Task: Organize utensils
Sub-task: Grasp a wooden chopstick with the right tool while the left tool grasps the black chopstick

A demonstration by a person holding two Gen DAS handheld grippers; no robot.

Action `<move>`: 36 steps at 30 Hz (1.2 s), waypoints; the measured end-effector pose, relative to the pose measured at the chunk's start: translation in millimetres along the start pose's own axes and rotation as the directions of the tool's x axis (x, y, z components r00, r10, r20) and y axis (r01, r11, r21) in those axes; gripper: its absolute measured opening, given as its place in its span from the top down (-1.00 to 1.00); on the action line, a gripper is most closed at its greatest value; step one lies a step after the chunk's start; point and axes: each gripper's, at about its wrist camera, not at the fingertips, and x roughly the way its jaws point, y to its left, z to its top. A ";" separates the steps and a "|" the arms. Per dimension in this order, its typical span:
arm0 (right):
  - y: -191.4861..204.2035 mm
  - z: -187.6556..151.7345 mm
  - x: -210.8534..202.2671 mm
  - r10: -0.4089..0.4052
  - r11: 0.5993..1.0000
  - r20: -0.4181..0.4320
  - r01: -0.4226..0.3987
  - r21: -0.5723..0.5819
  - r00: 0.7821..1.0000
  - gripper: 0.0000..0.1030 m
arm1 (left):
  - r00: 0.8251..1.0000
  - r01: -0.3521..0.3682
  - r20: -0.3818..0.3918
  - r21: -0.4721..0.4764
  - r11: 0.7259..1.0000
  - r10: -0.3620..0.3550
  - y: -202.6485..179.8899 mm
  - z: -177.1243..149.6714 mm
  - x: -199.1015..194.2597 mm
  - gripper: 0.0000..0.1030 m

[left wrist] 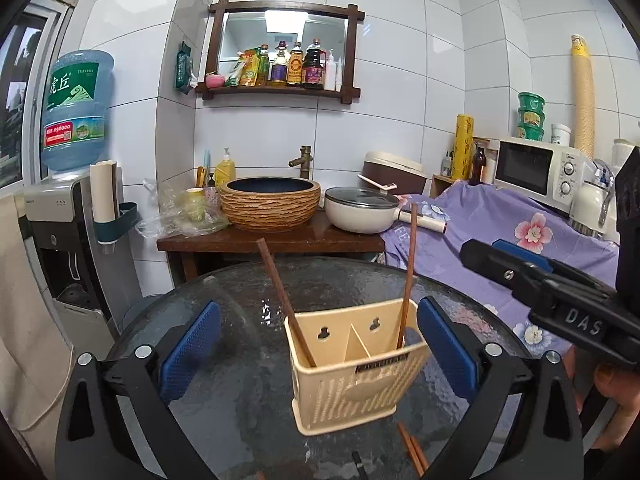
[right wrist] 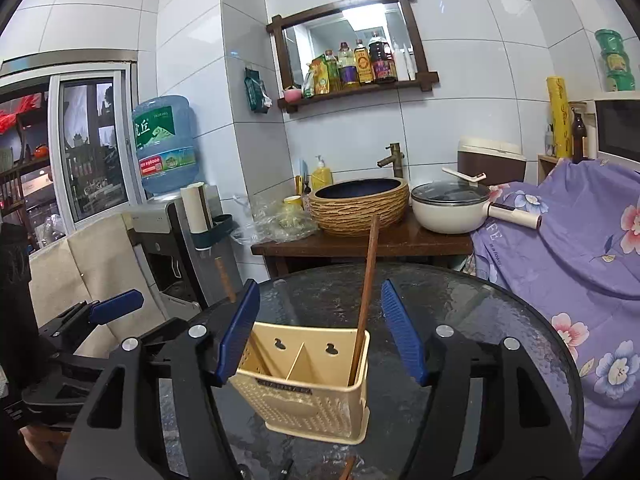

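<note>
A beige two-compartment utensil holder (left wrist: 356,368) stands on the round glass table (left wrist: 240,400); it also shows in the right wrist view (right wrist: 312,392). One brown chopstick (left wrist: 280,292) leans in its left compartment, another chopstick (left wrist: 409,272) stands in the right one (right wrist: 366,292). Two more chopsticks (left wrist: 412,450) lie on the glass in front of the holder. My left gripper (left wrist: 320,344) is open around and above the holder, empty. My right gripper (right wrist: 320,332) is open above the holder, empty; it shows at right in the left wrist view (left wrist: 504,264).
Behind the table a wooden stand (left wrist: 272,240) carries a woven basin (left wrist: 270,204), a white pot (left wrist: 362,210) and plastic bags. A water dispenser (left wrist: 72,200) stands at left. A purple floral cloth (left wrist: 500,232) covers the counter at right, with a microwave (left wrist: 532,168).
</note>
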 end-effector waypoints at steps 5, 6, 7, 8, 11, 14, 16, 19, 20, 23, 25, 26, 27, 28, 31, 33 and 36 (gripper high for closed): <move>5.6 -27.7 -25.0 -0.015 1.000 -0.030 0.015 -0.006 0.999 -0.34 | 0.996 0.009 -0.088 -0.012 1.000 -0.010 14.1 -28.3 -16.8 -0.88; 7.4 -37.3 -26.1 -0.017 1.000 -0.067 0.016 -0.014 0.998 -0.34 | 0.994 -0.005 -0.107 -0.008 1.000 0.004 16.7 -34.2 -17.4 -0.88; 7.3 -44.8 -25.2 -0.018 1.000 -0.098 0.016 -0.020 0.995 -0.34 | 0.990 -0.028 -0.135 0.002 1.000 0.028 18.4 -41.9 -17.3 -0.88; 8.5 -54.2 -23.8 -0.022 0.999 -0.136 0.018 -0.031 0.990 -0.34 | 0.983 -0.068 -0.171 0.020 0.997 0.070 20.7 -52.2 -16.5 -0.88; 11.6 -84.1 -16.3 -0.075 0.995 -0.238 0.058 -0.076 0.968 -0.34 | 0.962 -0.129 -0.238 0.046 0.990 0.137 29.9 -76.5 -13.3 -0.88; 6.1 -114.0 -4.3 -0.098 0.994 -0.339 0.076 -0.078 0.936 -0.28 | 0.943 -0.146 -0.298 0.026 0.989 0.148 42.9 -100.4 -11.3 -0.84; -3.2 -130.2 1.1 -0.090 0.996 -0.398 0.081 -0.041 0.913 -0.14 | 0.932 -0.151 -0.336 -0.019 0.988 0.136 54.4 -114.7 -10.6 -0.69; -10.8 -147.6 4.3 -0.095 0.995 -0.449 0.094 -0.024 0.889 -0.05 | 0.916 -0.161 -0.382 -0.065 0.985 0.124 66.1 -130.1 -10.6 -0.40; -11.7 -152.6 4.4 -0.101 0.995 -0.463 0.099 -0.029 0.881 -0.04 | 0.907 -0.163 -0.404 -0.079 0.983 0.118 69.6 -137.3 -10.5 -0.29; -11.0 -162.9 7.9 -0.107 0.994 -0.500 0.102 -0.037 0.859 0.06 | 0.893 -0.151 -0.439 -0.087 0.985 0.098 68.7 -150.4 -11.1 -0.05; -10.3 -170.1 8.9 -0.120 0.993 -0.518 0.111 -0.048 0.847 0.12 | 0.887 -0.151 -0.451 -0.081 0.985 0.099 66.1 -157.7 -9.8 0.05; -9.9 -173.2 9.3 -0.128 0.992 -0.525 0.117 -0.054 0.841 0.13 | 0.883 -0.147 -0.461 -0.080 0.986 0.094 65.5 -162.4 -9.0 0.12; -9.5 -174.4 10.0 -0.132 0.991 -0.530 0.120 -0.058 0.837 0.18 | 0.879 -0.144 -0.468 -0.084 0.986 0.089 65.3 -165.6 -8.2 0.16; -8.9 -177.5 10.7 -0.137 0.990 -0.538 0.123 -0.062 0.832 0.23 | 0.877 -0.143 -0.473 -0.085 0.986 0.087 65.3 -167.6 -7.5 0.22; -8.3 -183.4 12.1 -0.152 0.988 -0.555 0.134 -0.073 0.818 0.31 | 0.868 -0.141 -0.488 -0.069 0.988 0.090 62.7 -173.0 -5.1 0.34; -7.8 -186.5 12.7 -0.157 0.988 -0.562 0.138 -0.077 0.812 0.35 | 0.866 -0.133 -0.494 -0.067 0.989 0.083 61.3 -176.0 -4.8 0.38; -7.9 -190.9 13.9 -0.162 0.987 -0.573 0.143 -0.078 0.803 0.38 | 0.862 -0.129 -0.502 -0.075 0.989 0.074 60.0 -180.2 -4.6 0.46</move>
